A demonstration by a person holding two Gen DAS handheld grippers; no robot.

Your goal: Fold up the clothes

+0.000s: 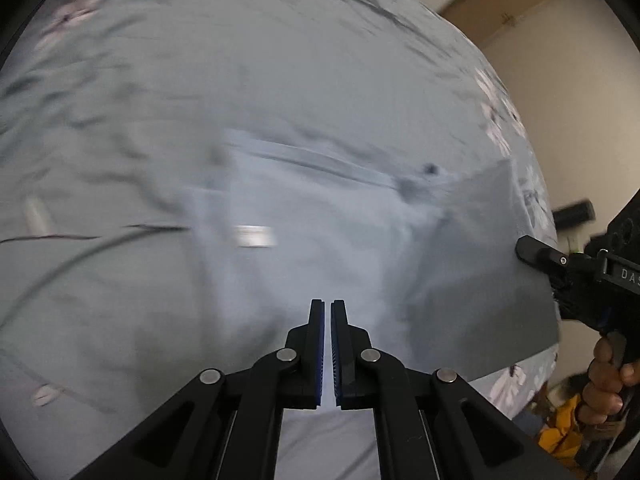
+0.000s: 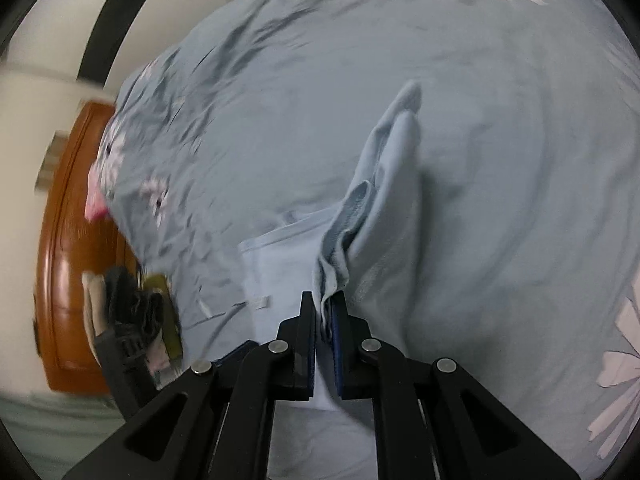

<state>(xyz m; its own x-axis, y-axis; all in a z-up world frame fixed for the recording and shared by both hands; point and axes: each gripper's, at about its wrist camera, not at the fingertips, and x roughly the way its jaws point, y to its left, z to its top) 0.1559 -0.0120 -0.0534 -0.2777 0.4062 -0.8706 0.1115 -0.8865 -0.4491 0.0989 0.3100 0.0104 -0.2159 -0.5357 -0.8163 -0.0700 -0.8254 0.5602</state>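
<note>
Right gripper (image 2: 323, 300), jaws clamped on a bunched edge of the pale blue garment (image 2: 384, 184) whose lifted fold runs straight ahead of its fingers over the floral bedsheet (image 2: 520, 80); left gripper (image 1: 327, 306), closed, apparently pinching the same cloth.

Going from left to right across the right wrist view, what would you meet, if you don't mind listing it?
Brown wooden furniture → dark bundle of clothes → raised fold of the light blue garment, pinched in the right gripper → pale flower print on the bedsheet.
</note>
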